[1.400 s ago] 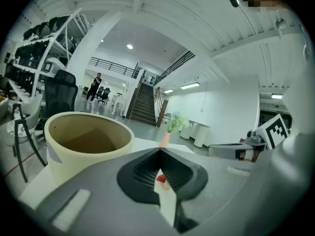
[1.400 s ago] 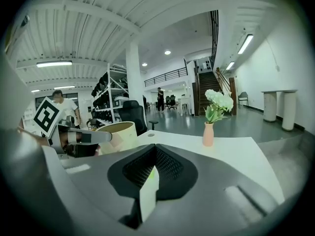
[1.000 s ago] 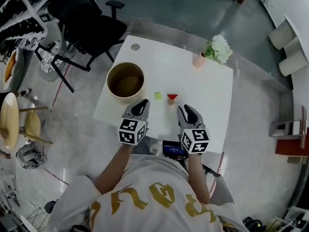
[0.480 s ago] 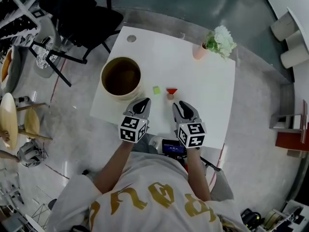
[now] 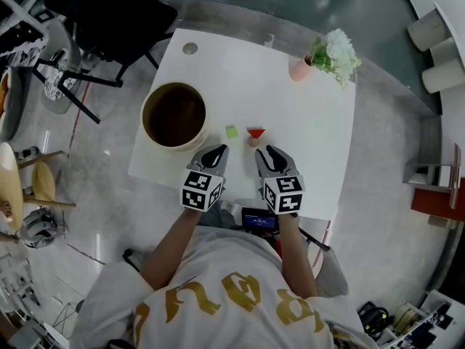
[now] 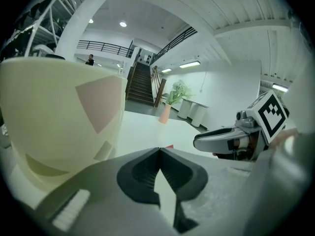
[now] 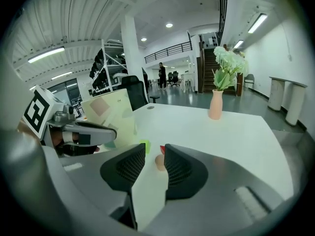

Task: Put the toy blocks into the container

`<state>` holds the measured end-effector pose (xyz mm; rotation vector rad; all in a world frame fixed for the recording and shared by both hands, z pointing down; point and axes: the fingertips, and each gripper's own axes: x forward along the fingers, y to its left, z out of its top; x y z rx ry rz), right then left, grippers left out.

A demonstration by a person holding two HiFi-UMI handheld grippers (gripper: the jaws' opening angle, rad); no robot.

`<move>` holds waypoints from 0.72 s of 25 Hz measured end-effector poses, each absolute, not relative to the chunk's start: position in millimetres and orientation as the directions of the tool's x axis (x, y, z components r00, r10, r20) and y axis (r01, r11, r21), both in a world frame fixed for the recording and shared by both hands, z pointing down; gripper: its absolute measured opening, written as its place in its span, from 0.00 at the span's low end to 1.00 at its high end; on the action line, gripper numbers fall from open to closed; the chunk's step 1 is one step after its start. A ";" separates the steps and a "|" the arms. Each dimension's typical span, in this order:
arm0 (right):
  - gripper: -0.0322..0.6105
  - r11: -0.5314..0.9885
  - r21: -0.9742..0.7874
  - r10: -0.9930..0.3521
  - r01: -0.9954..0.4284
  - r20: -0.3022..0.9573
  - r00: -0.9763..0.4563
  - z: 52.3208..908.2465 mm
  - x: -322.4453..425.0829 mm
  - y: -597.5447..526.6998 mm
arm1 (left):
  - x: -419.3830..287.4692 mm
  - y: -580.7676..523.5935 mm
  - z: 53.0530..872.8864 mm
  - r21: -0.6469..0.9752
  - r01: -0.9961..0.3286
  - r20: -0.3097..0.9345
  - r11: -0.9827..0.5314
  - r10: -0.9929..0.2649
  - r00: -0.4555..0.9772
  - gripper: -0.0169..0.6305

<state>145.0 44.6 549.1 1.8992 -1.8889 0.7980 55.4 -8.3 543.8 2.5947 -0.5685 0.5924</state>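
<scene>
The container stands at the left of the bench, just beside the left gripper. That gripper's fingers meet at the tips and hold nothing. The green block lies just ahead of it and a little to its right. Further right sit a red block and a tan block, close together; I cannot tell whether they touch. Both lie almost straight ahead of the right gripper, which looks best placed for them. Its fingers have just been opening and stand apart, empty, with the tan block showing through the gap just beyond the tips.
</scene>
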 end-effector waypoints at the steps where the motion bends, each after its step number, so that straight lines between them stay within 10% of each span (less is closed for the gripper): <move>1: 0.28 -0.055 -0.143 -0.789 -0.988 0.613 -0.045 552.5 146.2 43.6 | 57.0 -8.6 546.8 0.304 -0.466 0.486 -0.831 -0.286 0.826 0.03; 18: 0.33 -0.077 -0.151 -0.711 -0.985 0.701 -0.052 596.9 148.2 21.1 | 72.6 -5.7 580.8 0.338 -0.384 0.531 -0.859 -0.163 0.832 0.03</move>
